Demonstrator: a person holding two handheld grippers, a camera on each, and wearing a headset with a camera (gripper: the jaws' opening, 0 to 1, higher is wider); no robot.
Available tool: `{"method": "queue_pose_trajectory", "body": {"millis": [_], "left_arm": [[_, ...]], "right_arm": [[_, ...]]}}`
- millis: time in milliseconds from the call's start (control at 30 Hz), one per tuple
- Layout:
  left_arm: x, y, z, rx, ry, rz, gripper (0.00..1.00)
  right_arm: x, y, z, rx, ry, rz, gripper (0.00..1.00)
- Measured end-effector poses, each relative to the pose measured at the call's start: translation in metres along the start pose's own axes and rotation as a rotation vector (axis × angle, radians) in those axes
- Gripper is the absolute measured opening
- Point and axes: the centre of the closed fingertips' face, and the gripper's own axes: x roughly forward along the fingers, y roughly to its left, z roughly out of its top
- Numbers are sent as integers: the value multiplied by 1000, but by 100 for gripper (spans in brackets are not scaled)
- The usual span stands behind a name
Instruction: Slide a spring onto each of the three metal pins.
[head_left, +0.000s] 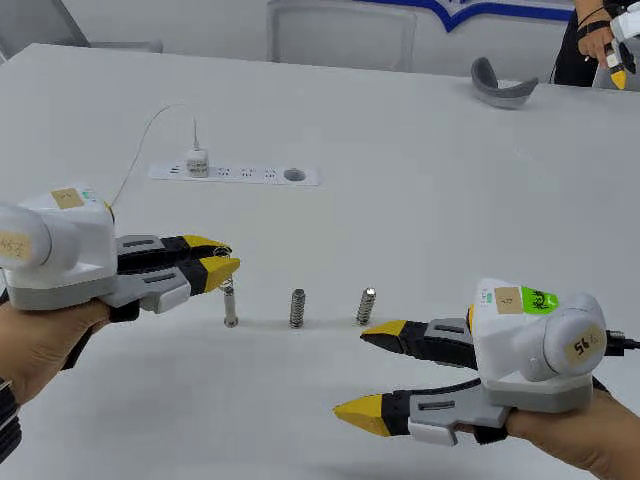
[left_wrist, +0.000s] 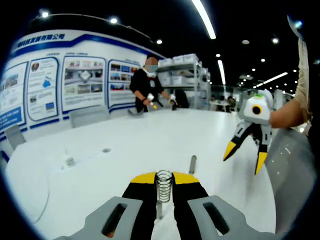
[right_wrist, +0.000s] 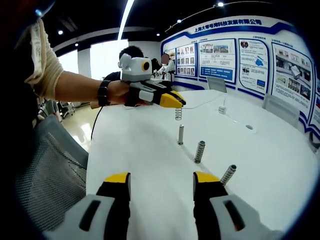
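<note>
Now, bare pin: a short bare metal pin (head_left: 230, 305) is being shown upright on the white tabletop (head_left: 420, 180), at the left end of a row of three pins.
Left gripper: the grey-and-black, yellow-tipped left gripper (head_left: 226, 258) is being held just above the bare metal pin, and its jaws are being pressed together on a small coiled steel spring (left_wrist: 163, 186).
Held spring: the small coiled steel spring is being kept upright in the pinch. In the right gripper view it is being held directly over the bare metal pin's top, with a slight gap between them.
Middle pin: a second metal pin sleeved in a spring (head_left: 297, 307) is being shown just to the right of the bare metal pin.
End pin: a third metal pin sleeved in a spring (head_left: 366, 305) is being shown farther right of the bare metal pin, in the same row.
Right gripper: the matching right gripper (head_left: 372, 372) is being held to the right of the bare metal pin and nearer the person, and its jaws are being kept spread wide.
Power strip: a long white power strip (head_left: 235, 173) with a white plug (head_left: 197, 160) seated in it is being shown lying beyond the bare metal pin.
</note>
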Motion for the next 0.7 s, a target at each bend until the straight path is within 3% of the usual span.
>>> {"method": "queue_pose_trajectory", "body": {"millis": [300,700], "left_arm": [[5,5,-6,-8,13,-1,10],[8,5,-12,-15,30,-4,10]], "right_arm": [[-5,-6,-4,9,-3,-29,56],[-12,-22,-6,21,-19,-109,73]]}}
